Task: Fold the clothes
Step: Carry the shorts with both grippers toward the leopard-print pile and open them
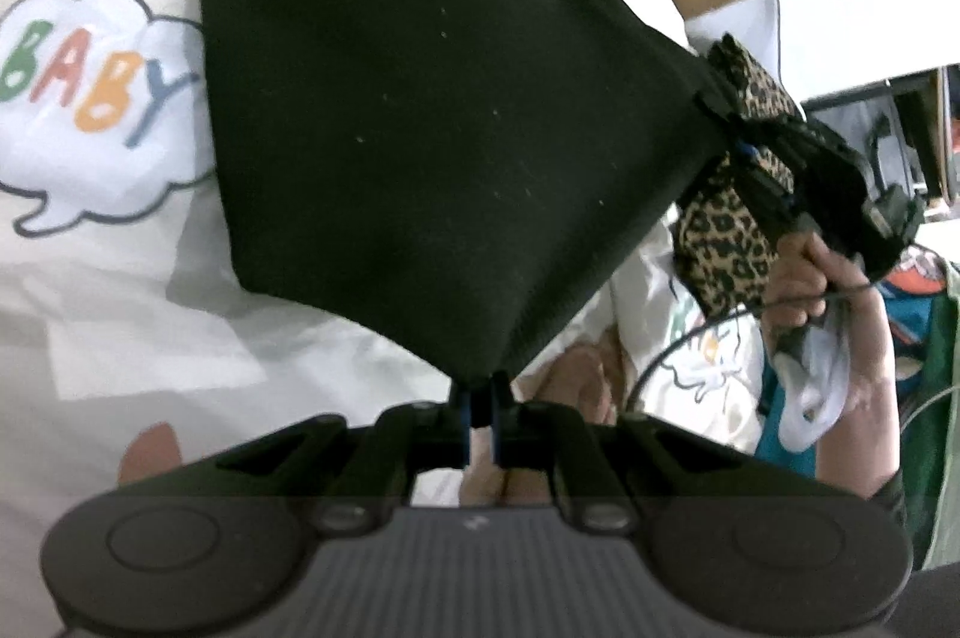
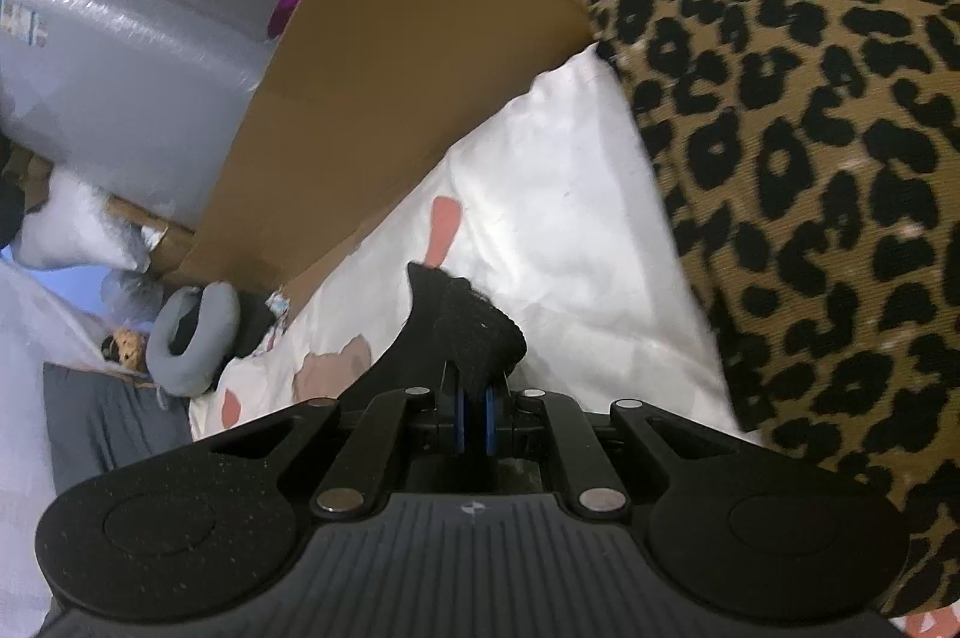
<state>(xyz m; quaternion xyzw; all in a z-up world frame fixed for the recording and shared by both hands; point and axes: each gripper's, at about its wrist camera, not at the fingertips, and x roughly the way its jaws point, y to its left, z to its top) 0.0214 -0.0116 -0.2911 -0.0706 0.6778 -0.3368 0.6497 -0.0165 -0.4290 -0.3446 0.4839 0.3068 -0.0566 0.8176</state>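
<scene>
**A:** So where are we with the black garment (image 1: pixel 444 128)? From the left wrist view it fills most of the middle, stretched out between our two claws over the bed sheet (image 1: pixel 120 314).

**B:** Yep. Our left claw (image 1: pixel 480 392) is pinched tight on its bottom corner at 6 o'clock, jaws nearly together with only the cloth between them. Our right claw (image 1: pixel 717 107) has the other corner out at 3 o'clock, also clamped on the fabric. You can see the hand (image 1: pixel 822 296) gripping that handle lower down at 4 o'clock.

**A:** The right wrist view agrees: right claw (image 2: pixel 474 398) with jaws narrow, a crumpled black bit of the black garment (image 2: pixel 474 332) poking up out of them at 6 o'clock.

**B:** The far edge of the cloth is up at 12 o'clock in the left view. We can't tell whether that edge touches the bed or hangs just above it.

**A:** What else is around?

**B:** A leopard-print cloth (image 2: pixel 798 146) takes up the whole 3 o'clock side of the right view; in the left view it sits right behind the right claw. A cardboard box (image 2: pixel 384 86) at 11 o'clock, beside the bed, with a grey wrapped bundle (image 2: pixel 138 56) further left. The sheet has a "BABY" cloud print (image 1: pixel 90 110) at 9 o'clock in the left view.
</scene>
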